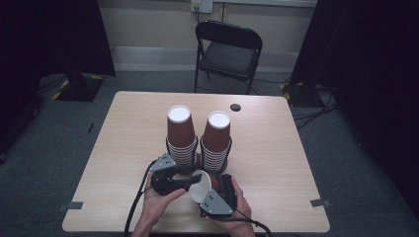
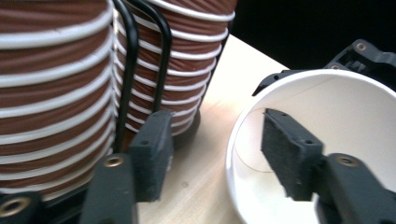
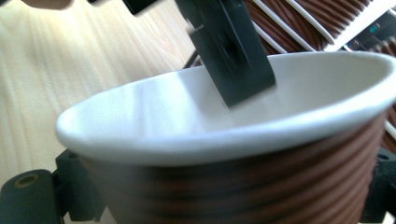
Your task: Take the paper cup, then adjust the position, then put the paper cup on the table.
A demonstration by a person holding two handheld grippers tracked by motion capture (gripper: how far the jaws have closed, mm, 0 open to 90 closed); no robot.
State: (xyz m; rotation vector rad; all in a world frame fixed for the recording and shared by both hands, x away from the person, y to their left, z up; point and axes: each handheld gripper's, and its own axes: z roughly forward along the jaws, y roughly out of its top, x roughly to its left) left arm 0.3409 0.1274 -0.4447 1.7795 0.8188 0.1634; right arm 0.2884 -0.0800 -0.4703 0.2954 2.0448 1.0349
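The single paper cup (image 1: 201, 186) sits between my two grippers at the near edge of the table (image 1: 123, 128), just in front of the two stacks. It lies tipped over rather than upright: its long axis runs roughly level, with the white mouth turned toward my left and slightly toward me, and the brown ribbed base pointing to my right. My right gripper (image 1: 220, 193) has it around the brown body; in the right gripper view the cup's ribbed wall (image 3: 243, 186) fills the space between my two black jaws, so I take them as closed on it. My left gripper (image 1: 184, 185) has its jaws parted about midway: in the left gripper view one pad (image 2: 287, 156) reaches inside the cup's white mouth (image 2: 355, 116) and the other pad (image 2: 152, 156) stands outside the rim, over the bare tabletop, with a clear gap between them and neither squeezing the wall. Right behind the cup stand two stacks of brown cups turned upside down, the left stack (image 1: 180, 136) and the right stack (image 1: 216, 140), each with its white bottom facing up and each ringed by a black wire holder (image 2: 140, 70). Farther off, past the table's far edge, a black folding chair (image 1: 227, 52) faces me.
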